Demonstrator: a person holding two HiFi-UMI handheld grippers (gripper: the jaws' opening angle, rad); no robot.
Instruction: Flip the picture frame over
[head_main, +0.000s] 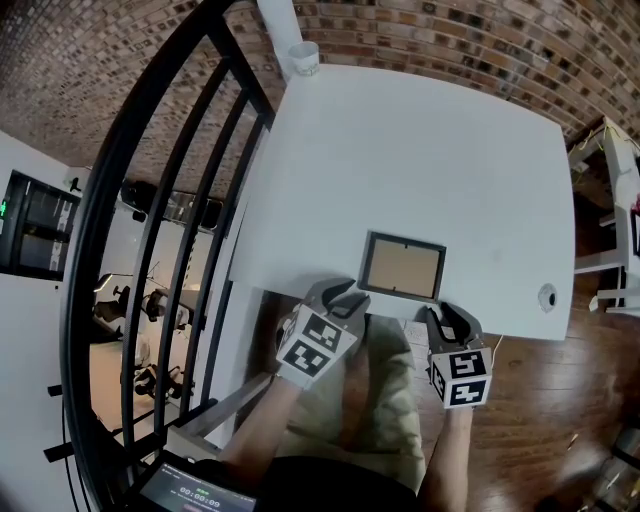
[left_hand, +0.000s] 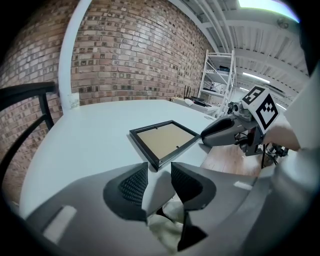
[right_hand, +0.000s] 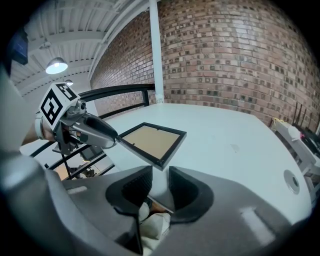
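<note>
Left tongs (head_main: 345, 293) and right tongs (head_main: 448, 315) we are holding apart and empty at the worktop (head_main: 400, 150) edge. Just beyond, the frame (head_main: 403, 266) is lying flat, backing seemingly up; the flip looks done.

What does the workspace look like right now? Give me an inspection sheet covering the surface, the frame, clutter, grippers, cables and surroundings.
Surface: white table, mostly bare; round grommet near its right edge.
Job's things: picture frame lies flat by the near edge, brown panel facing up.
Clutter: nothing seen.
Grippers: left gripper and right gripper both open and empty, near the frame's near corners.
Cables: nothing seen.
Surroundings: brick wall, black railing, white shelving rack, wood floor.
</note>
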